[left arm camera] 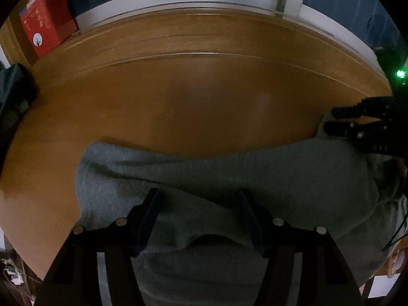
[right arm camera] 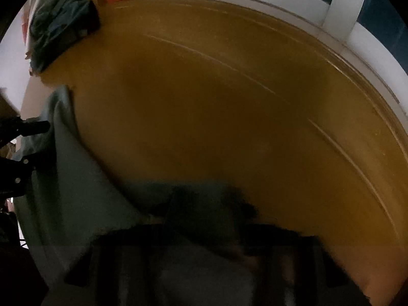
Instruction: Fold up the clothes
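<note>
Grey garment (left arm camera: 229, 178) lies on the wooden table (left arm camera: 199, 97) — left gripper (left arm camera: 199, 219) spread wide above it, gripping nothing; right gripper (left arm camera: 339, 119), too blurred to tell, should pinch one layer.

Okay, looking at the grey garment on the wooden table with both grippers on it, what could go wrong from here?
1. The left gripper stands open over the garment, so that side may lag and crease.
2. The right gripper works at the far edge; a thin pinch there could slip.
3. The garment hangs off the table near edge, so it might slide off.
</note>
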### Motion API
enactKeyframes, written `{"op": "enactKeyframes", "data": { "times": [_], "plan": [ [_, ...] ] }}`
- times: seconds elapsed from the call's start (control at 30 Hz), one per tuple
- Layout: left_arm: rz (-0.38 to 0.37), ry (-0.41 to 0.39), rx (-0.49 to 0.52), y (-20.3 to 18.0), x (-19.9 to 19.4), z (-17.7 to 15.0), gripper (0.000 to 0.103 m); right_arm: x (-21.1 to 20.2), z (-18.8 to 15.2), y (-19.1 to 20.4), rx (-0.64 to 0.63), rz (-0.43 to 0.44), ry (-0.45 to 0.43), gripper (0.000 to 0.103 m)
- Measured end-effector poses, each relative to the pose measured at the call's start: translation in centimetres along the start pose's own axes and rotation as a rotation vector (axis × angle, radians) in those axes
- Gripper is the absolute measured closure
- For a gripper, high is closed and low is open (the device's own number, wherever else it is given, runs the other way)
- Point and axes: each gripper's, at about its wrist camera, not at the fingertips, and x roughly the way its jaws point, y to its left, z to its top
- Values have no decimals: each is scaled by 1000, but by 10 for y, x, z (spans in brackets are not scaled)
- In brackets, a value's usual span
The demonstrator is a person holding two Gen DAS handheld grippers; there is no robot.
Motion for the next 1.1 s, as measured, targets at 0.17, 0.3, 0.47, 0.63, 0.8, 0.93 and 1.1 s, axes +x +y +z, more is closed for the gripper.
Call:
{"op": "enactKeyframes", "data": {
  "times": [0.17, 0.3, 0.47, 0.63, 0.8, 0.93, 1.1],
  "plan": [
    [40, -8, 22, -11, 5, -1, 42, -65, -17, -20, 177, -37, -215, 94],
    [67, -10, 36, -20, 8, -1, 40, -156, -63, -58, 364, -121, -416, 95],
    [62, -7, 21, -20, 6, 1, 38, -278, -167, -101, 602, -406, -602, 98],
    [78, -2, -2, -21, 6, -1, 31, -341, -258, -118, 783, -585, -676, 98],
    [70, 18, -42, -22, 6, 2, 31, -307, -275, -99, 769, -513, -575, 98],
    [36, 9, -58, -32, -5, 6, 32, -241, -237, -54, 614, -160, -492, 96],
    [1, -19, -71, -52, -15, 15, 32, -160, -171, 29, 169, -23, -210, 92]
  ]
}}
